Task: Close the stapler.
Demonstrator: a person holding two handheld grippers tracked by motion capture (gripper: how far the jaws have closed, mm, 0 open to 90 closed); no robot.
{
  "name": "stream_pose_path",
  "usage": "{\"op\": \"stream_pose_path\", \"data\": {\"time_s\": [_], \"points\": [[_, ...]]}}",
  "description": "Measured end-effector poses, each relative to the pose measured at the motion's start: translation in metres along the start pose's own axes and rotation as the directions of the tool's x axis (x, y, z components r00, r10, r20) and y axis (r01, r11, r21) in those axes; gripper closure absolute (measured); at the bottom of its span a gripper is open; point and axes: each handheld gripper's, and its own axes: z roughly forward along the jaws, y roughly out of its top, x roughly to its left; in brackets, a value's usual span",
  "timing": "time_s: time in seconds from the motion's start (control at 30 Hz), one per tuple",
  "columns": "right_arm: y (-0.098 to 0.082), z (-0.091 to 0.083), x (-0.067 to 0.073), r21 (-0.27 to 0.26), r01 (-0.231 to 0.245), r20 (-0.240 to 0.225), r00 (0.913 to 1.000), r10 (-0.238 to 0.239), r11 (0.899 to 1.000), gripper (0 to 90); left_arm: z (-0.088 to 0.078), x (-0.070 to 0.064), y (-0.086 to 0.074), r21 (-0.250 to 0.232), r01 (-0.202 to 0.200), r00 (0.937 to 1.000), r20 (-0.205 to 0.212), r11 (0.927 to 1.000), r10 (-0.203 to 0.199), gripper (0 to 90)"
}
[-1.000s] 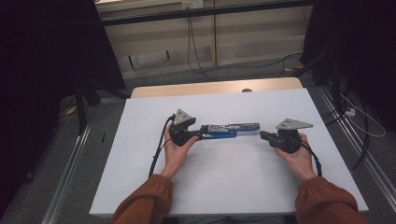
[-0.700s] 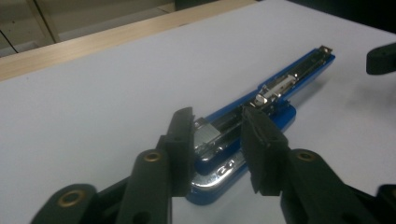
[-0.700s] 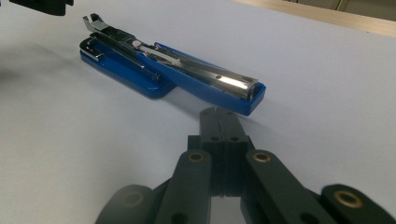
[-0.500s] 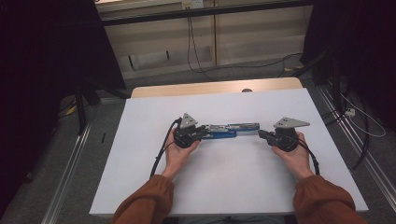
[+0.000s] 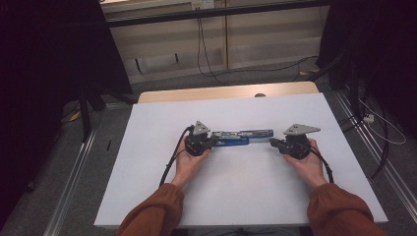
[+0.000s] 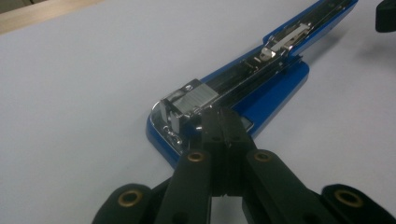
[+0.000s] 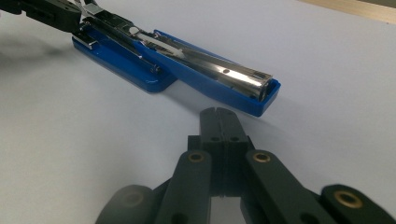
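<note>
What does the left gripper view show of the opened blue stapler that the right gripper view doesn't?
Left gripper view: the silver metal block at the blue stapler's near end, by the left gripper's shut tips. Right gripper view: the stapler's other end, apart from the shut right gripper. Both: the stapler opened flat on the white table.

Dim room, white table.
White-topped table (image 5: 147, 162), wooden far edge (image 5: 221, 92); grey floor (image 5: 59, 167); black curtains (image 5: 44, 59) both sides; cables (image 5: 199, 44) behind.
</note>
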Motion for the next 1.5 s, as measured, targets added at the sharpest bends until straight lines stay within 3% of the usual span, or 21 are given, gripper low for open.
{"op": "stream_pose_path", "data": {"time_s": [0.27,0.53,0.8,1.17,1.3,1.4,1.5], "points": [[-0.001,0.005,0.000,0.027,0.033,0.003,0.9994,-0.033,0.999,90.0,0.001,0.002,0.001,0.002,0.006,0.9999,-0.008,1.0000,-0.006,90.0],[0.000,0.009,-0.002,0.059,0.019,0.018,0.9996,-0.020,0.998,90.0,0.002,0.002,0.001,-0.001,-0.005,0.9999,-0.014,1.0000,0.005,90.0],[0.003,0.014,-0.003,0.084,0.044,0.027,0.9986,-0.046,0.996,90.0,0.002,0.002,0.001,-0.004,-0.005,1.0000,-0.006,1.0000,0.005,90.0],[0.007,0.022,-0.008,0.137,0.015,0.057,0.9981,-0.023,0.990,90.0,0.003,0.003,0.000,-0.008,0.011,0.9999,0.005,0.9999,-0.011,90.0],[0.010,0.023,-0.006,0.165,0.023,0.062,0.9975,-0.034,0.986,90.0,0.002,0.004,0.000,-0.008,0.004,1.0000,0.005,1.0000,-0.004,90.0],[0.010,0.023,-0.006,0.159,0.019,0.063,0.9975,-0.030,0.987,90.0,0.002,0.004,0.000,-0.011,0.005,0.9999,0.009,0.9999,-0.005,90.0],[0.009,0.023,-0.005,0.158,0.044,0.069,0.9961,-0.055,0.986,90.0,0.002,0.003,0.000,-0.012,-0.006,1.0000,0.002,0.9999,0.006,90.0]]}}
